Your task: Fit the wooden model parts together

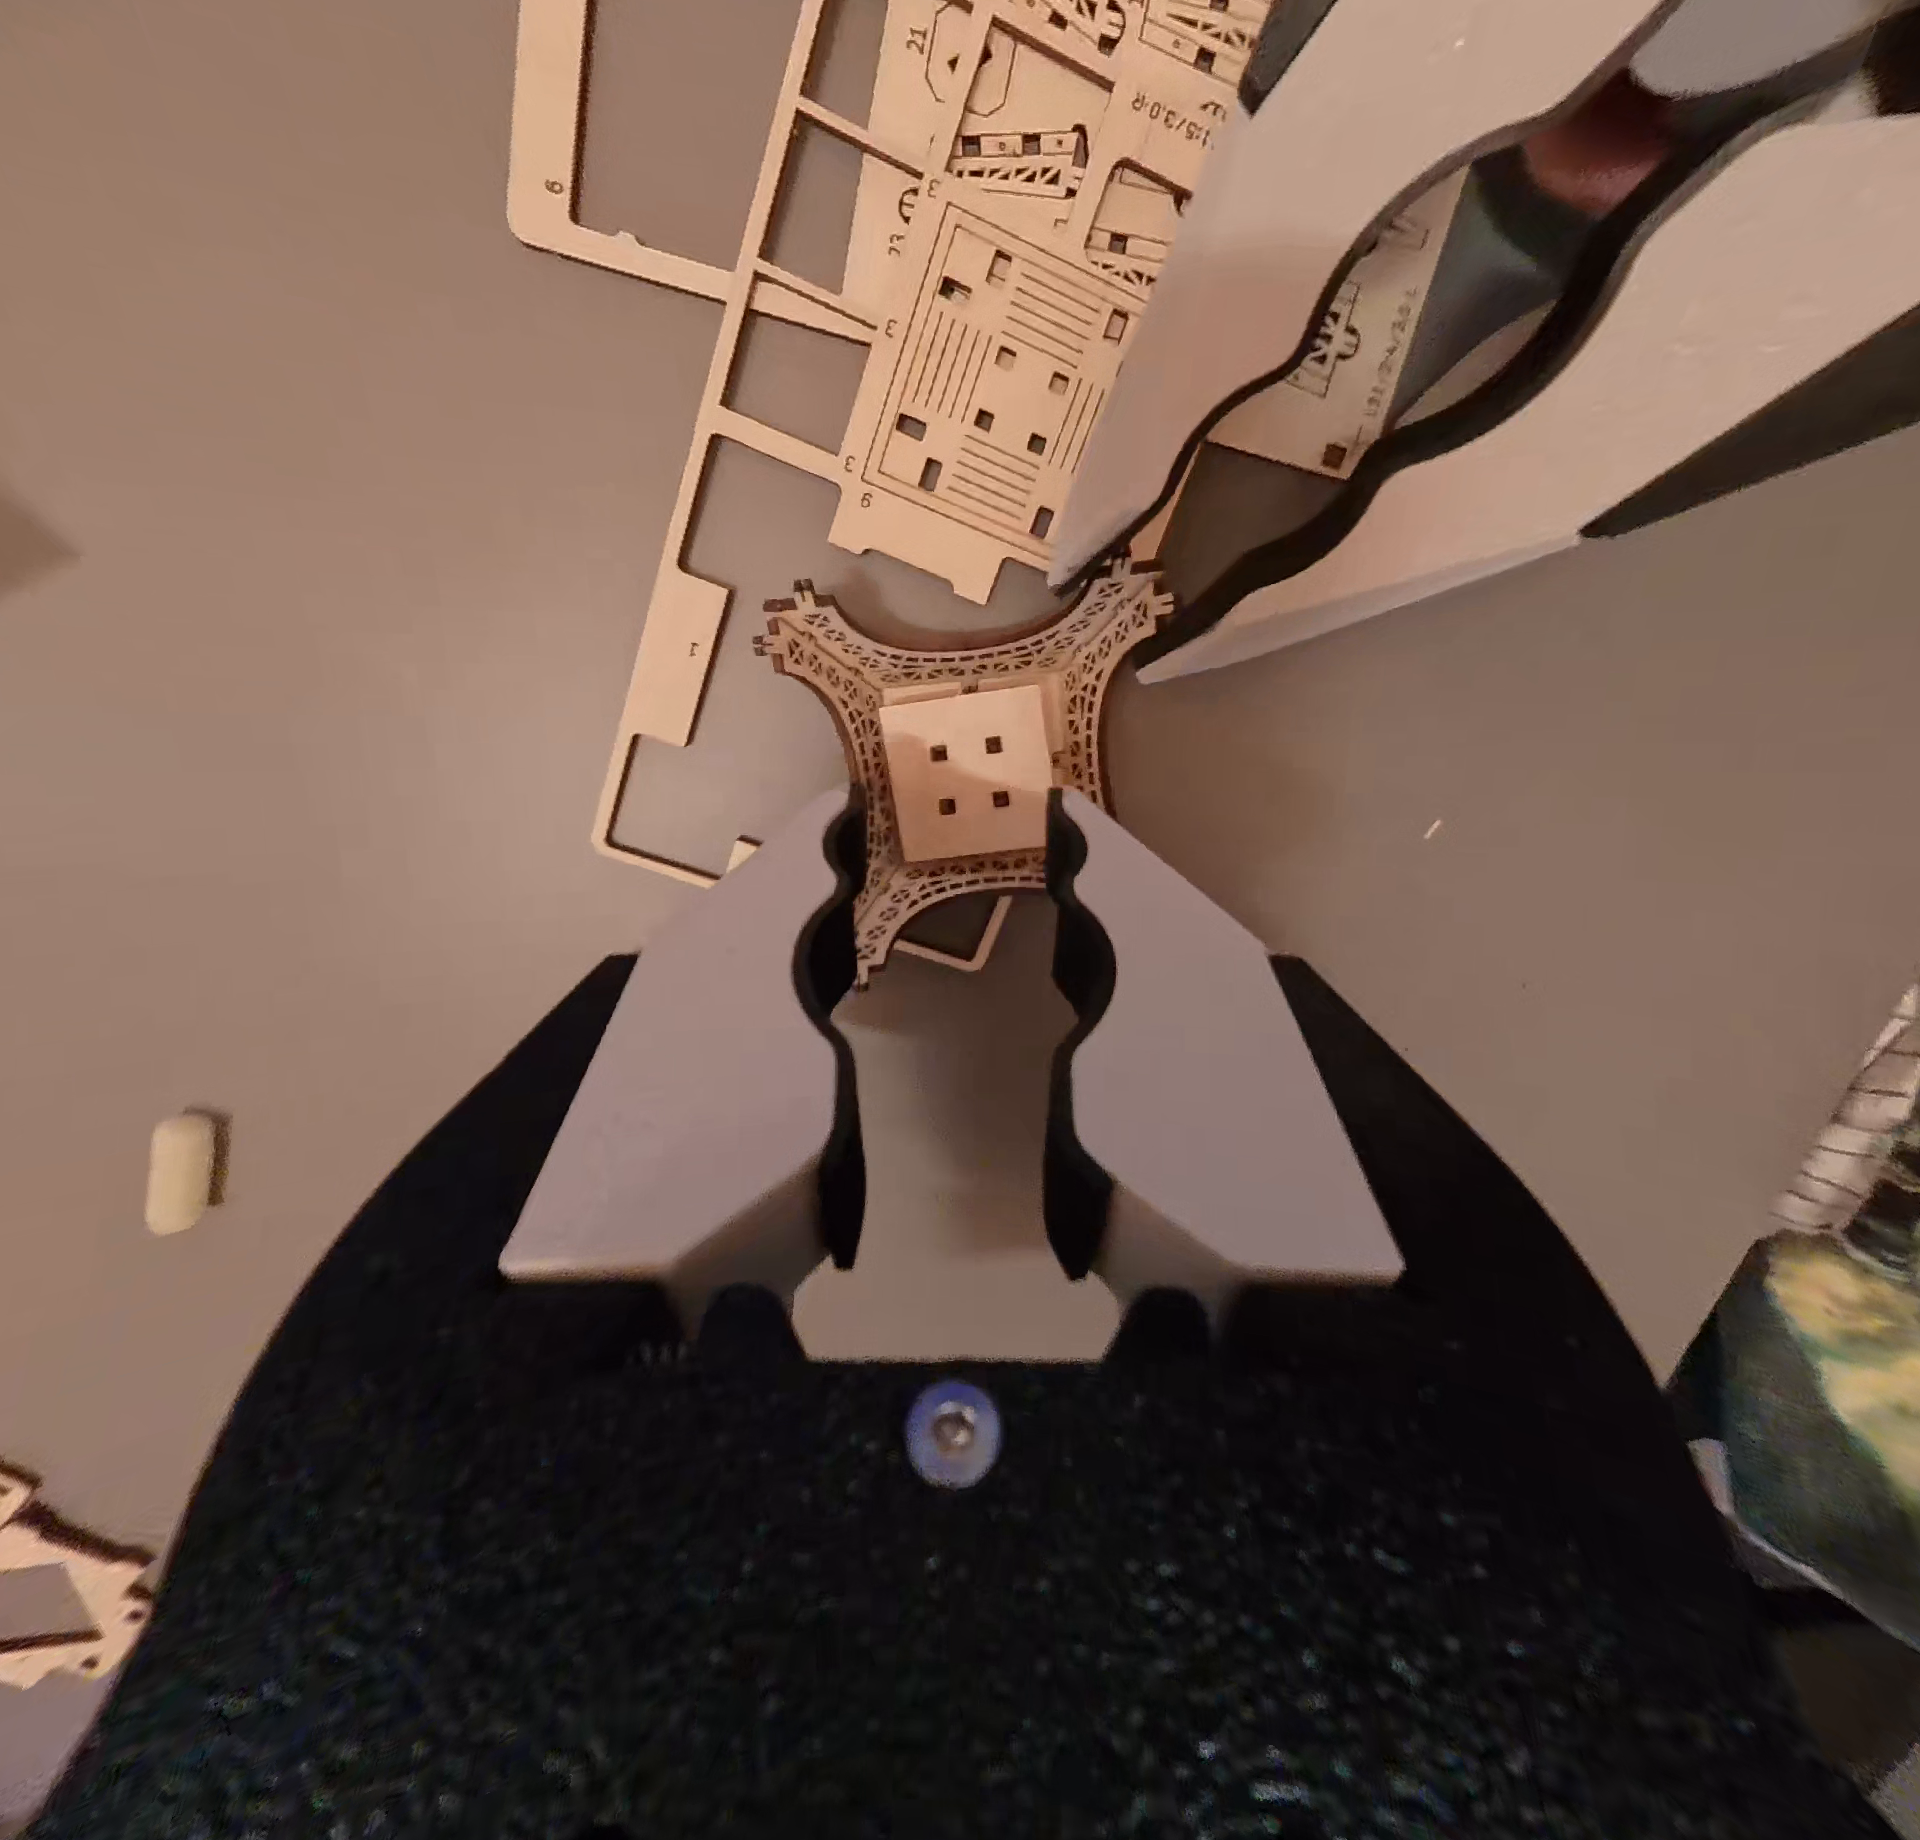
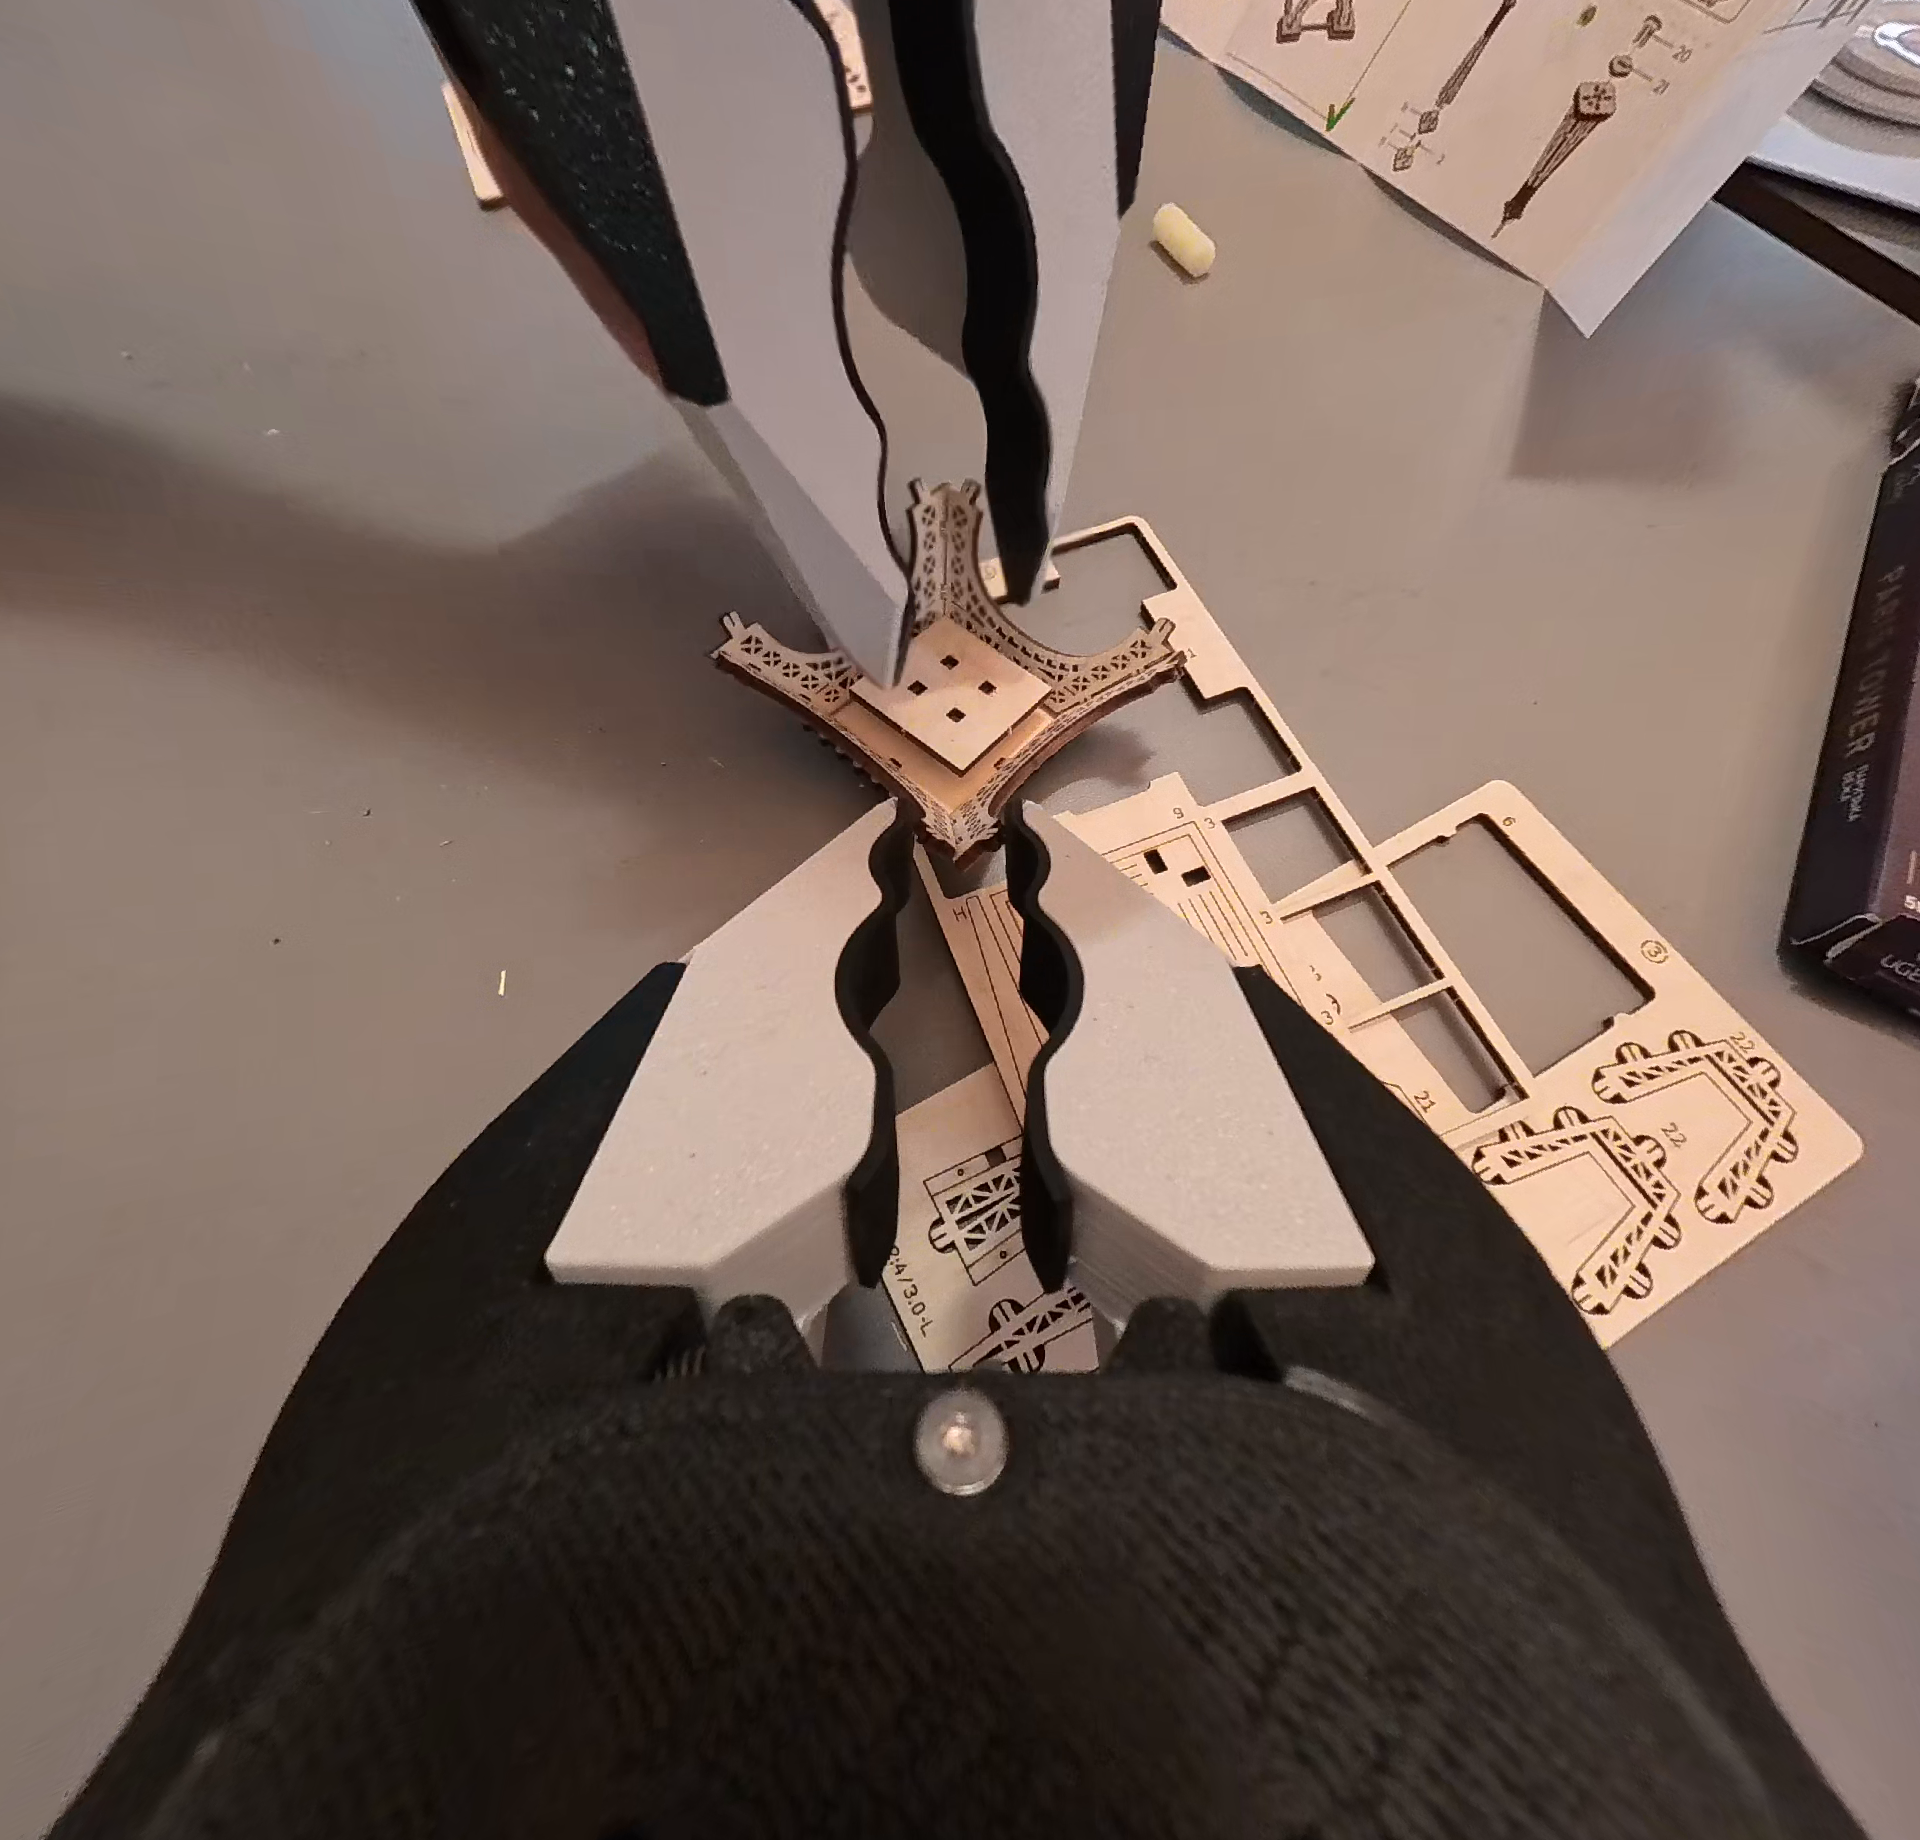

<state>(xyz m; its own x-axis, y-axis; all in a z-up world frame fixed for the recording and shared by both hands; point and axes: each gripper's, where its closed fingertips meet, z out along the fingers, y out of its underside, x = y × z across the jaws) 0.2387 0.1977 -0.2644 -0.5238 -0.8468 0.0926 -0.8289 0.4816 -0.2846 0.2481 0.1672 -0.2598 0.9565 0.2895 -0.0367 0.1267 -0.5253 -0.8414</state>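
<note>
Left tool (image 1: 951, 822) and right tool (image 2: 958, 822) each clamped on the wooden tower base (image 2: 940, 725) (opposite legs).

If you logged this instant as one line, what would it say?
stage: fitting | left tool: gripping one leg of wooden tower base | right tool: gripping opposite leg | part sheets: beneath, on grey table

From here I take it for a hobby desk in a home or small office. A plain grey tabletop (image 2: 312, 647) carries laser-cut plywood part sheets (image 2: 1455, 1011), a folded paper instruction sheet (image 2: 1558, 76) at the upper right, and the dark kit box (image 2: 1870, 751) at the right edge. A small pale yellowish stub (image 2: 1184, 237) lies loose on the grey surface.
</note>
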